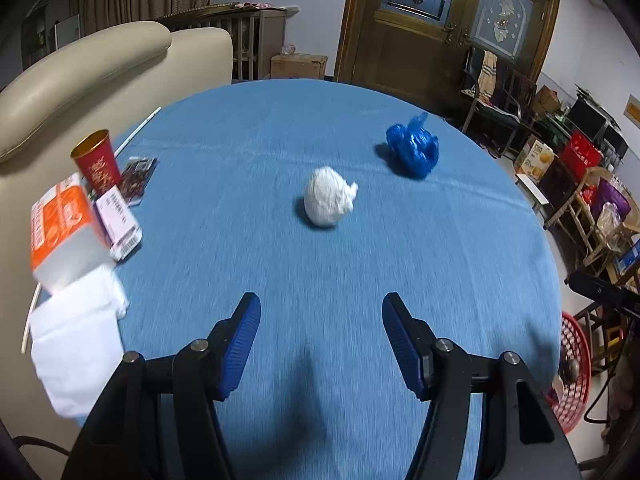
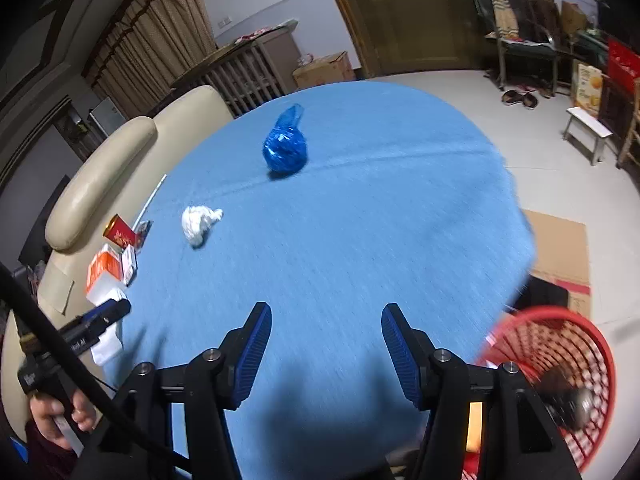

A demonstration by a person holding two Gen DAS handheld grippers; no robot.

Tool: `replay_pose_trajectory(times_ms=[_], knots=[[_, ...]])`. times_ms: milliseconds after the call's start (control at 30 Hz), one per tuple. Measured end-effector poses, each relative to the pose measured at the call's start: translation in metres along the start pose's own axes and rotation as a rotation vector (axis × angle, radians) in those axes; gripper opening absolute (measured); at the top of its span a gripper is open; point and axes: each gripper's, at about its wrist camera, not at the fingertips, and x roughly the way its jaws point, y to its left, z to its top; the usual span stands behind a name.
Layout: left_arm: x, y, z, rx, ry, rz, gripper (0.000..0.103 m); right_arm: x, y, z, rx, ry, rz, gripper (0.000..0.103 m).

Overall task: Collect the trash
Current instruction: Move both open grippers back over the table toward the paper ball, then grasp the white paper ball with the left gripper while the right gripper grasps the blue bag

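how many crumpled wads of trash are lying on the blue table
2: a white crumpled paper wad near the middle of the round blue-clothed table, and a scrunched blue plastic bag farther back. Clutter at the table's left edge may hide more.

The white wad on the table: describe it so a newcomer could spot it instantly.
Start at the round table under the blue cloth. Near its middle lie two crumpled bundles, apart from each other. The white wad is the pale, paper-like ball, nearer the red cup side; its neighbour, the blue plastic bag, is glossy and deep blue.
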Motion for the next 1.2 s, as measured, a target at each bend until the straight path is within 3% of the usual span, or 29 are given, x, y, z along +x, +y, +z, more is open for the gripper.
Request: replay_pose_trajectory(times_ms=[467, 767, 967, 1033, 1100, 1200], knots=[[0.079, 0.01, 0.068, -0.052, 0.058, 0.004, 0.064, 0.13, 0.045, 0.138, 0.003, 0.029, 0.065, 0.061], [0.107, 0.006, 0.086, -0.068, 0.083, -0.032, 0.064, 0.196, 0.047, 0.188, 0.035, 0.025, 0.053, 0.061], [0.123, 0.002, 0.088, -0.068, 0.096, -0.06, 0.064, 0.24, 0.039, 0.2, 0.07, 0.091, 0.063, 0.061], [0.126, 0.002, 0.088, -0.072, 0.099, -0.072, 0.058, 0.243, 0.042, 0.201, 0.061, 0.089, 0.06, 0.06], [0.133, 0.004, 0.087, -0.087, 0.122, -0.081, 0.042, 0.244, 0.048, 0.199, 0.024, 0.096, 0.053, 0.057], [0.132, 0.009, 0.085, -0.107, 0.115, -0.076, 0.033, 0.239, 0.057, 0.194, -0.029, 0.107, 0.052, 0.054]])
